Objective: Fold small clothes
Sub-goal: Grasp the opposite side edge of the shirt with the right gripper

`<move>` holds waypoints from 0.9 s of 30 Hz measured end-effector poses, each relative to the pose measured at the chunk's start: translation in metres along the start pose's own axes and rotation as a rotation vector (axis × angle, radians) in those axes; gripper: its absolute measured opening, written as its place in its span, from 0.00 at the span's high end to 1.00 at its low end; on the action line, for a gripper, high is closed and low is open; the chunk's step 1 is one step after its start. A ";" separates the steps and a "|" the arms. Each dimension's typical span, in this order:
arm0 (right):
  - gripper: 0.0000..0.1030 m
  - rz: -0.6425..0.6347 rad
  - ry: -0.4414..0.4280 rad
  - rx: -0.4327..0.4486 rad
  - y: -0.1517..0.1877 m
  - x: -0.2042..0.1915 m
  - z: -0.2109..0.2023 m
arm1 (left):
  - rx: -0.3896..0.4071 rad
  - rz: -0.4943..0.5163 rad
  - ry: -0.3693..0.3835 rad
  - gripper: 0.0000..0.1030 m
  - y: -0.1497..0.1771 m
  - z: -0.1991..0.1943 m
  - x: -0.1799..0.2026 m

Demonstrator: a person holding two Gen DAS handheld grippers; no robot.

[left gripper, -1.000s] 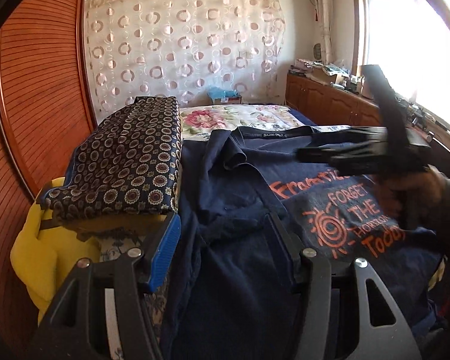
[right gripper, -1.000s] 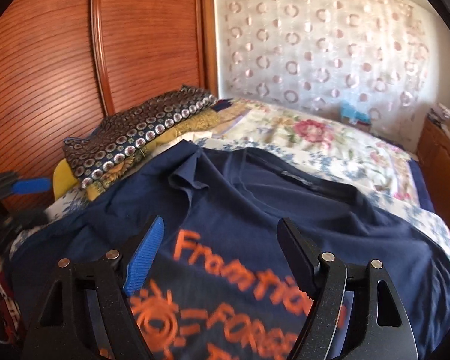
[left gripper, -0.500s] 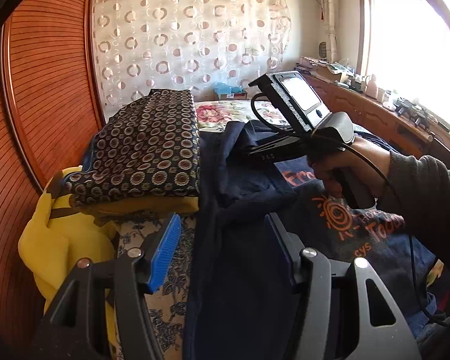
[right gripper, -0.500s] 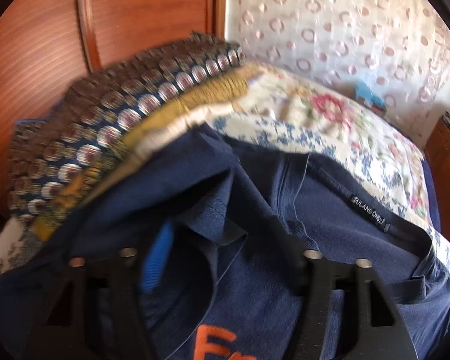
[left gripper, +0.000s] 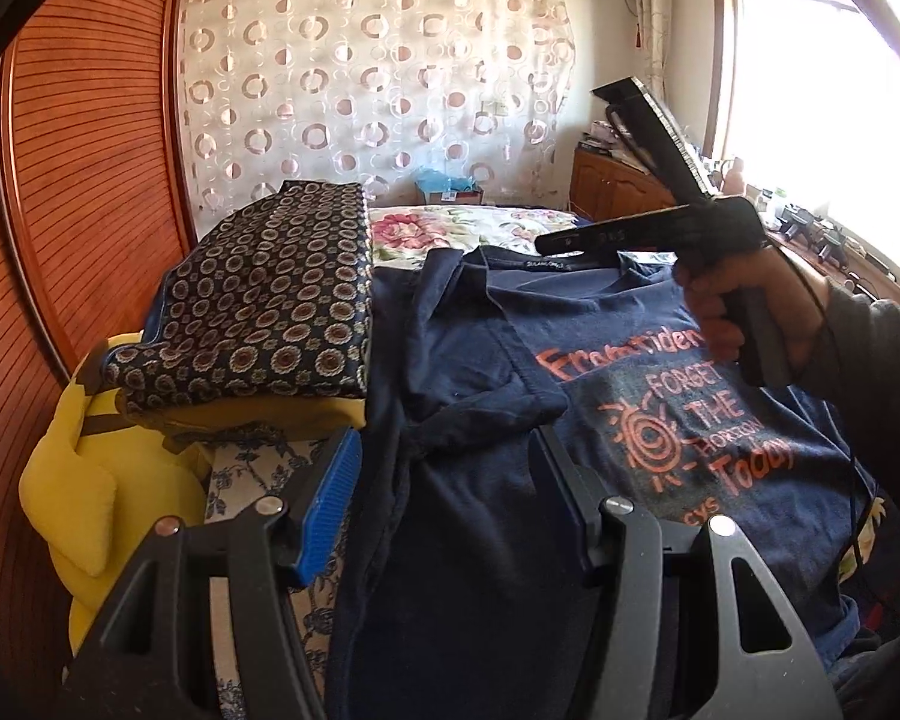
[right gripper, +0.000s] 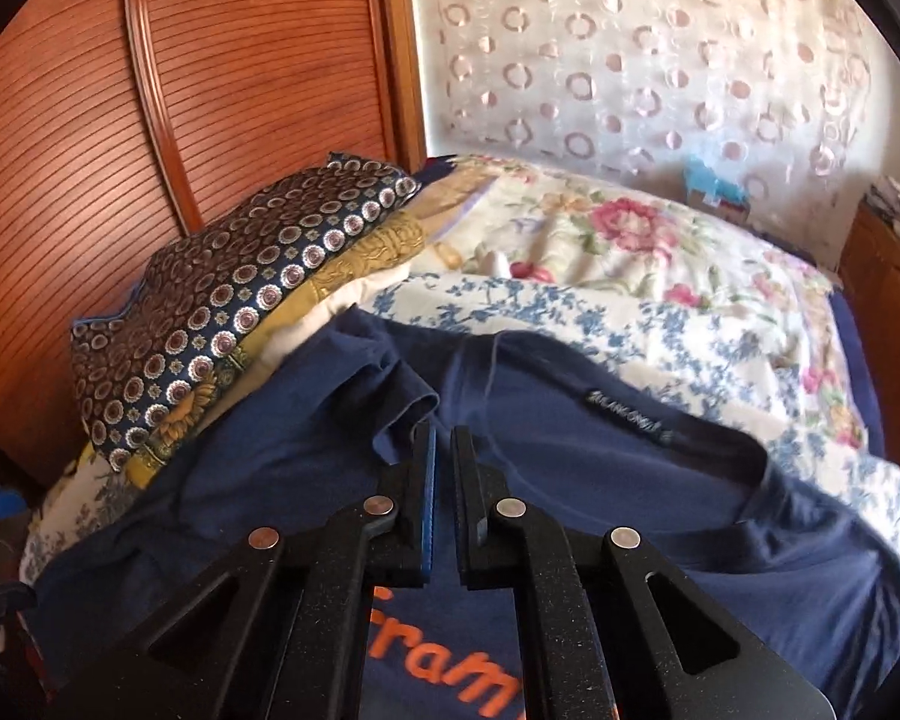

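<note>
A navy T-shirt (left gripper: 480,540) with orange print lies face up on the bed, its left sleeve (left gripper: 480,396) folded inward. My left gripper (left gripper: 450,498) stands open low over the shirt's left side, nothing pressed between its fingers. A hand (left gripper: 744,300) holds my right gripper (left gripper: 546,240) above the collar, pointing left. In the right wrist view the right gripper (right gripper: 444,450) is shut, tips just behind the folded sleeve (right gripper: 402,402) of the T-shirt (right gripper: 570,420). No cloth is visibly lifted by it.
A stack of folded patterned cloths (left gripper: 270,300) lies to the shirt's left, over a yellow plush (left gripper: 90,480). The floral bedspread (right gripper: 630,270) stretches behind the collar. A wooden wardrobe (left gripper: 60,180) stands at the left, and a low cabinet (left gripper: 618,192) under the window.
The right gripper's jaws went from wide open to shut. It dipped to the left sleeve and now sits higher near the collar. The left gripper stayed in place, still open.
</note>
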State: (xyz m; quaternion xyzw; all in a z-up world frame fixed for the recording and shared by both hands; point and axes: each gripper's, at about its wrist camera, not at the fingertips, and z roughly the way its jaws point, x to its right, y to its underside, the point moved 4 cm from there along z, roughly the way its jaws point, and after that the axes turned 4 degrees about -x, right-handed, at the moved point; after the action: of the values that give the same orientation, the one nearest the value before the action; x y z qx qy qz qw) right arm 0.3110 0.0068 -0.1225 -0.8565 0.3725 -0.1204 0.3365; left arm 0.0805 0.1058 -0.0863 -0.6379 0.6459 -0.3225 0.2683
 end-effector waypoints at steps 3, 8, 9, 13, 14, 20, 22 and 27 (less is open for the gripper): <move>0.68 -0.003 -0.055 -0.004 -0.001 -0.005 0.010 | -0.001 -0.003 0.007 0.45 -0.001 0.000 0.001; 0.39 0.015 -0.076 -0.065 0.007 -0.015 0.057 | -0.014 -0.001 0.001 0.45 0.002 0.003 0.001; 0.40 0.025 -0.071 -0.087 0.008 -0.015 0.066 | -0.015 -0.002 0.000 0.45 0.003 0.004 0.000; 0.85 0.028 -0.081 -0.096 0.007 -0.017 0.075 | -0.019 -0.017 0.002 0.45 0.006 0.004 -0.003; 0.91 0.013 -0.092 -0.114 0.009 -0.020 0.076 | -0.018 -0.023 0.001 0.45 0.007 0.004 -0.004; 1.00 -0.031 -0.056 -0.083 0.012 -0.018 0.054 | -0.001 -0.039 0.014 0.45 0.008 -0.001 -0.006; 1.00 -0.035 -0.054 -0.046 0.010 -0.015 0.030 | -0.002 -0.035 0.013 0.45 0.008 -0.001 -0.005; 1.00 -0.015 -0.058 0.004 0.011 -0.004 -0.006 | 0.006 -0.038 0.024 0.45 0.005 -0.001 -0.004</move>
State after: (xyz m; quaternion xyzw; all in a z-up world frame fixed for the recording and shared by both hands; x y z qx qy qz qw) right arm 0.2992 0.0011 -0.1250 -0.8617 0.3558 -0.0989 0.3479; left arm 0.0767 0.1094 -0.0899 -0.6455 0.6358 -0.3369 0.2562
